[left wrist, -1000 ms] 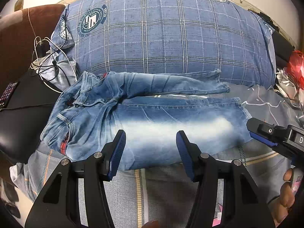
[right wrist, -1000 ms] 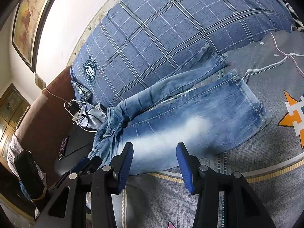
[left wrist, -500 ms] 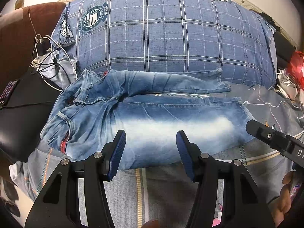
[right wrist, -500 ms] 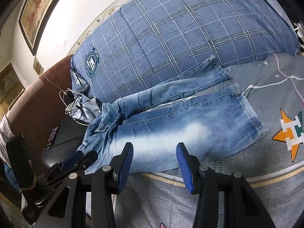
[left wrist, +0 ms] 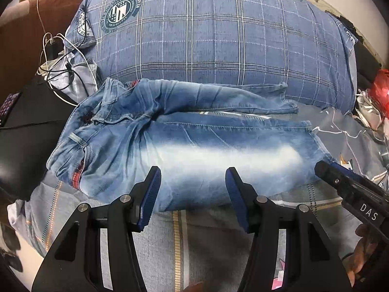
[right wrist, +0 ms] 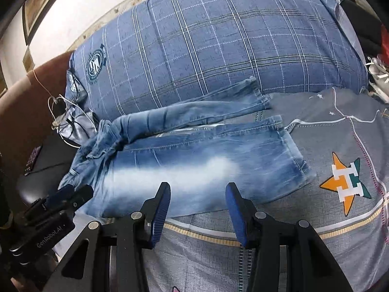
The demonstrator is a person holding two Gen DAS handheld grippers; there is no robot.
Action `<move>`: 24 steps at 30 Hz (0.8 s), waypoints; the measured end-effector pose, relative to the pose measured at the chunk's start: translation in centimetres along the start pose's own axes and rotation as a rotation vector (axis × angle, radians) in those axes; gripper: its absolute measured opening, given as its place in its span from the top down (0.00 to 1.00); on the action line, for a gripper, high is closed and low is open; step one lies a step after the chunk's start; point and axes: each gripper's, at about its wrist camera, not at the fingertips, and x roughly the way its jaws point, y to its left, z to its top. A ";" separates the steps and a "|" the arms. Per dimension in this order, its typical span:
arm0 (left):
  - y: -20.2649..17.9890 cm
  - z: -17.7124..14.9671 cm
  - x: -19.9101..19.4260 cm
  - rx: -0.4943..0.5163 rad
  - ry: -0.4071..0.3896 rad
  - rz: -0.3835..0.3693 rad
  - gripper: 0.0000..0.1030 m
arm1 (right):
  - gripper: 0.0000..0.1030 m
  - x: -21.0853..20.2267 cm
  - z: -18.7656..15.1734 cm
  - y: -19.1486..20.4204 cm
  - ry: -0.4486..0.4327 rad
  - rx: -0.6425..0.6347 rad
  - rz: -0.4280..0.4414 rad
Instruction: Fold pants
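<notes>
A pair of faded blue jeans (left wrist: 184, 150) (right wrist: 194, 168) lies spread on the bed, waistband to the left, both leg hems to the right. The far leg rests against a big blue plaid pillow (left wrist: 214, 39). My left gripper (left wrist: 193, 177) hovers open above the near leg's front edge, nothing between its blue pads. My right gripper (right wrist: 197, 193) is open too, over the near leg closer to the hem. Each gripper shows in the other's view: the right one (left wrist: 350, 189) at the right edge, the left one (right wrist: 60, 202) at the lower left.
Grey patterned bedding (right wrist: 340, 146) with an orange star print (right wrist: 345, 185) covers the bed. White and black cables (left wrist: 60, 60) lie by the pillow's left end. A black surface (left wrist: 22, 126) and brown headboard (left wrist: 24, 29) stand at left; red clutter (left wrist: 379, 85) at right.
The right wrist view has rolled, so the bed now looks closer to level. In the left wrist view the right gripper sank slightly at the right edge. The jeans lie unchanged.
</notes>
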 end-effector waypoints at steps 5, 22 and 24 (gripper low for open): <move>-0.1 -0.2 0.3 0.013 0.004 0.012 0.47 | 0.56 0.1 -0.1 -0.3 -0.001 -0.002 -0.013; 1.2 -2.3 1.0 -0.044 0.096 0.003 0.47 | 0.56 0.4 -1.4 -1.1 0.044 0.049 0.005; 1.9 -2.9 0.9 -0.077 0.126 -0.030 0.47 | 0.56 0.4 -1.9 -1.5 0.067 0.085 0.050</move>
